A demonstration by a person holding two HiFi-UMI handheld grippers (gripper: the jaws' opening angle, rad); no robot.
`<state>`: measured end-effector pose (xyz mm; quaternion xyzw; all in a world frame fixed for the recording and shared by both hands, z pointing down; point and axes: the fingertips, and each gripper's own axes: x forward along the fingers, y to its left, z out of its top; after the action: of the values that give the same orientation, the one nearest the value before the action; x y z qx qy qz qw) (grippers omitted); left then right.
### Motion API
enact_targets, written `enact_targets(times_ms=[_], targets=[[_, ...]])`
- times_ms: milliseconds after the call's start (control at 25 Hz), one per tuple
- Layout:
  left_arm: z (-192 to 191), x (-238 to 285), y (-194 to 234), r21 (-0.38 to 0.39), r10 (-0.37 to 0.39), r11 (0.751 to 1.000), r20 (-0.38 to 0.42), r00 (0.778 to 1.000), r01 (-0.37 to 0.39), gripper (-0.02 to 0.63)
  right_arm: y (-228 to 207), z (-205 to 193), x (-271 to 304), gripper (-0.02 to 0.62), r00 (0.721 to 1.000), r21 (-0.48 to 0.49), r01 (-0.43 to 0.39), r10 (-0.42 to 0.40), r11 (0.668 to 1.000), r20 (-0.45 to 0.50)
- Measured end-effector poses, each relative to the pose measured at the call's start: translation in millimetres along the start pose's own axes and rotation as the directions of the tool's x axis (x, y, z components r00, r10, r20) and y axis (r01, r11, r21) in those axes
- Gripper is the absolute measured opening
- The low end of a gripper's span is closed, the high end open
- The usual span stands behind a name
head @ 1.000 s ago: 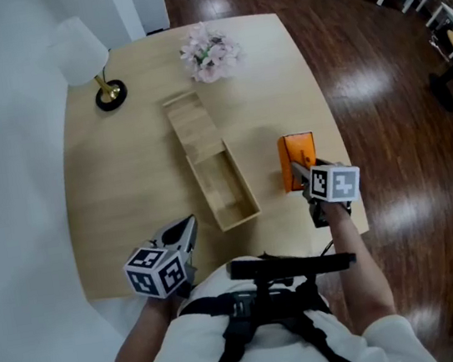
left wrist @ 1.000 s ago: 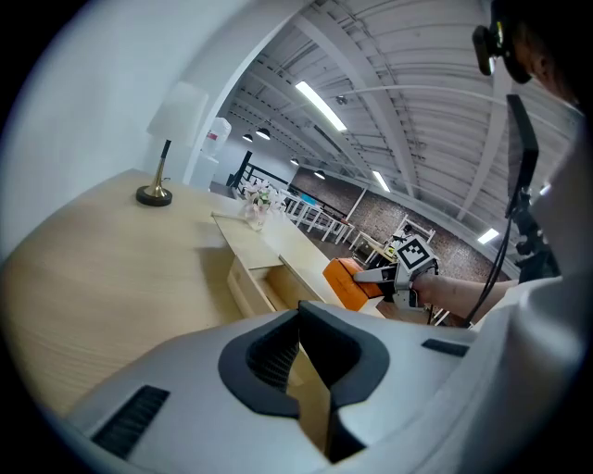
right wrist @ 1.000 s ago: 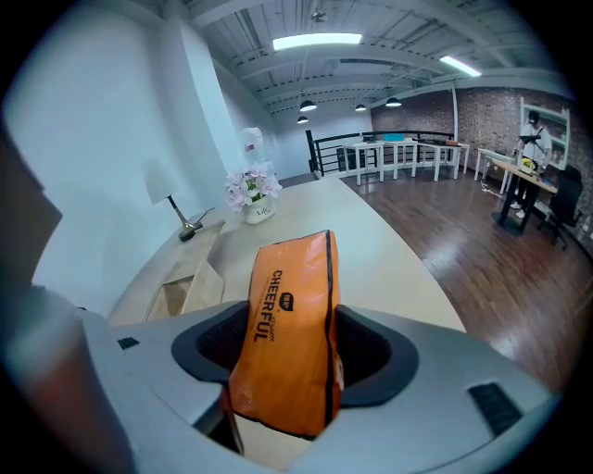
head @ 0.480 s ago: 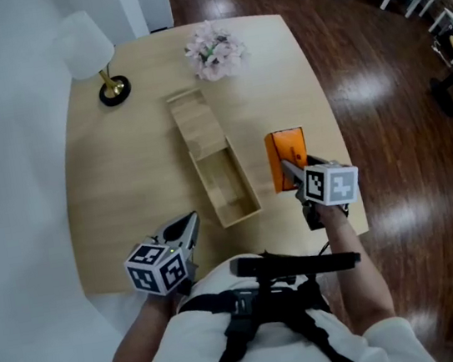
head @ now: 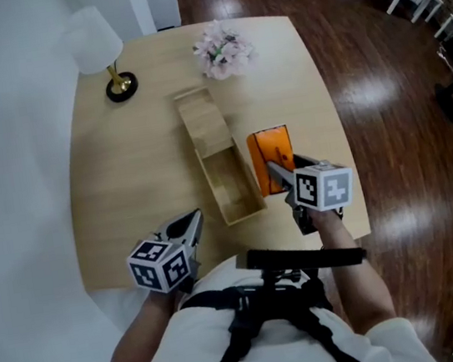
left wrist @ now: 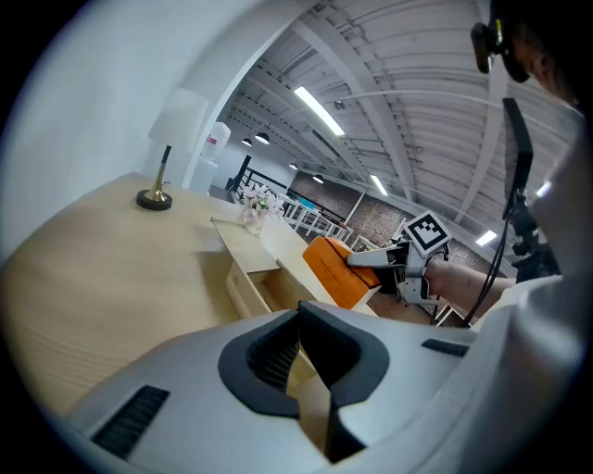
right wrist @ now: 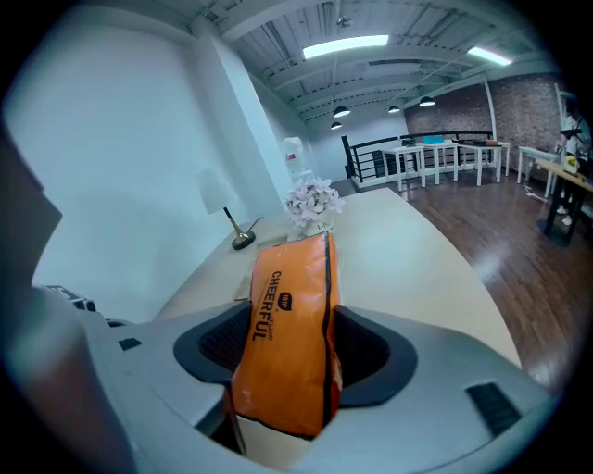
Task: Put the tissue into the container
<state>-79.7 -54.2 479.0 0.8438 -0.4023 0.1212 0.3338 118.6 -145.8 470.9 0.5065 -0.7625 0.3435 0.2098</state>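
**A:** Where is the tissue pack (head: 271,151) at this moment?

**B:** It is clenched in the right claw (head: 278,173). The jaws grip it by its near end, and it hangs clear of the tabletop (head: 133,173).

**A:** And how does it sit against the container (head: 208,189)?

**B:** It is just to the right of the open near half, with its left edge about level with the box's right wall. The far half is under the sliding lid (head: 204,124), so only the near compartment can take it.

**A:** Which way does the pack point?

**B:** Its long axis runs near to far, close to parallel with the box. I'd judge little turning is needed, only a short shift left and then down into the compartment.

**A:** What about the left claw (head: 191,223)?

**B:** Its jaws are drawn together on nothing. It is at the near left edge of the tabletop, well apart from the box, so the right one is plainly the nearer.

**A:** Any risk?

**B:** Likely the pack's far end, which could catch on the lid's edge or on the right wall if it comes down askew
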Motion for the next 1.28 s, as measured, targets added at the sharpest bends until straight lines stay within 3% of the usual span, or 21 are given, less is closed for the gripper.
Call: enact_targets(times_ms=[640,1280], targets=[[2.3,-5.8,4.2,-0.014,0.010,1.000,0.016,1.000,-0.010,-0.005,69.9,-13.4,32.5,0.272,0.991,-0.094,-0.109,0.102,0.990,-0.084],[-3.3,-11.9,9.5,-0.034,0.020,0.999,0.008,1.000,-0.019,-0.005,86.9,-37.7,72.7,0.267,0.987,-0.127,-0.076,0.057,0.989,-0.148]])
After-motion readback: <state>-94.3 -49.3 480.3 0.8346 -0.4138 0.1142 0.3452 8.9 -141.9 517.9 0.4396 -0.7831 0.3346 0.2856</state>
